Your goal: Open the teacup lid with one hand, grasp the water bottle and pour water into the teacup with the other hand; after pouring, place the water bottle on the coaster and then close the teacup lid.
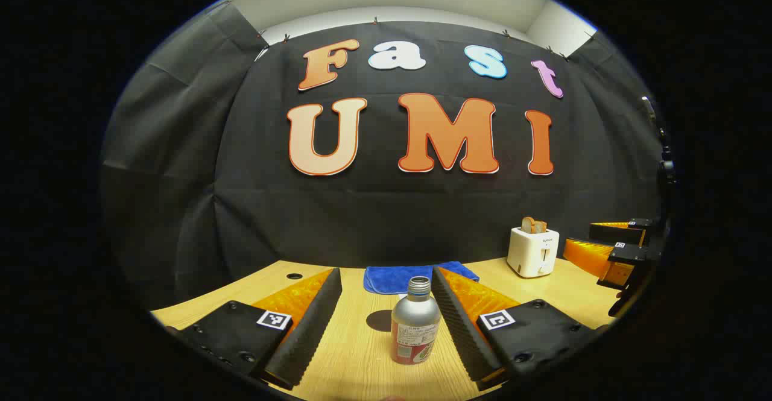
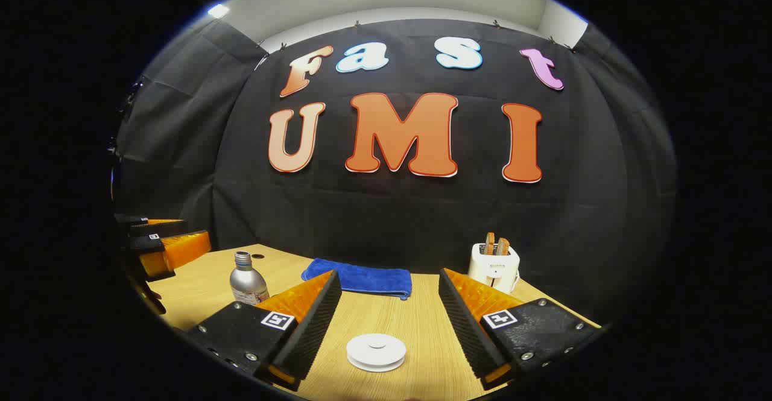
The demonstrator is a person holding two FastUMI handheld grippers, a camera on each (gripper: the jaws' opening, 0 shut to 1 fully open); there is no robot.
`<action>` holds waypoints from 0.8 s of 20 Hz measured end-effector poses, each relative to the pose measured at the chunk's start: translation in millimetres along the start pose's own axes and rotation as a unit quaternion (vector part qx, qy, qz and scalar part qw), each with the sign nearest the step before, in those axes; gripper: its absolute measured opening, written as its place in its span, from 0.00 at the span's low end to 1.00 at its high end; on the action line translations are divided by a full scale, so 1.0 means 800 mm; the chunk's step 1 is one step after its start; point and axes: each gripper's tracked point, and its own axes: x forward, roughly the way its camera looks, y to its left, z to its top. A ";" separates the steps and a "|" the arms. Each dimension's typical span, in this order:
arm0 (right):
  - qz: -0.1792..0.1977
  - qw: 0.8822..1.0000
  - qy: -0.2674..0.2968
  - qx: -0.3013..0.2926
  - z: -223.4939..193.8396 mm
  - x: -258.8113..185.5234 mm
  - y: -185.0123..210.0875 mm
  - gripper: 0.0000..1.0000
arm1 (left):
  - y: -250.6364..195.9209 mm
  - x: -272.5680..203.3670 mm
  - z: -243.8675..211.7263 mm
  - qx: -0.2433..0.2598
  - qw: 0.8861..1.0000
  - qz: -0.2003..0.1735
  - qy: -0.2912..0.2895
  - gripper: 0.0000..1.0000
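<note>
Your left gripper (image 1: 386, 316) is spread wide above the table (image 1: 356, 359), with nothing pinched. The water bottle (image 1: 415, 322) stands upright on the wood between its two fingers, nearer the right one, and touches neither. The bottle's neck is uncapped. Behind it a folded blue cloth (image 1: 398, 277) lies near the back edge of the table, and a white toaster (image 1: 533, 250) with bread in its slots stands farther right. At the right edge of the left gripper view you can see your right gripper (image 1: 609, 250), held well apart from the bottle.

Your right gripper (image 2: 389, 319) is also spread, holding nothing. A white round lid (image 2: 376, 351) lies flat on the table (image 2: 422, 328) between its fingers, clear of both; you cannot tell from here whether a teacup sits under it. In the right gripper view the water bottle (image 2: 247, 280) stands to the left, just beyond the left finger, with the blue cloth (image 2: 362, 279) behind and the toaster (image 2: 494, 265) to the right. Your left gripper (image 2: 160, 247) shows at the far left edge.
</note>
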 end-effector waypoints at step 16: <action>0.007 1.000 -0.003 0.003 0.003 0.002 0.000 0.97 | -0.002 -0.003 0.010 0.010 1.000 -0.001 -0.013 0.99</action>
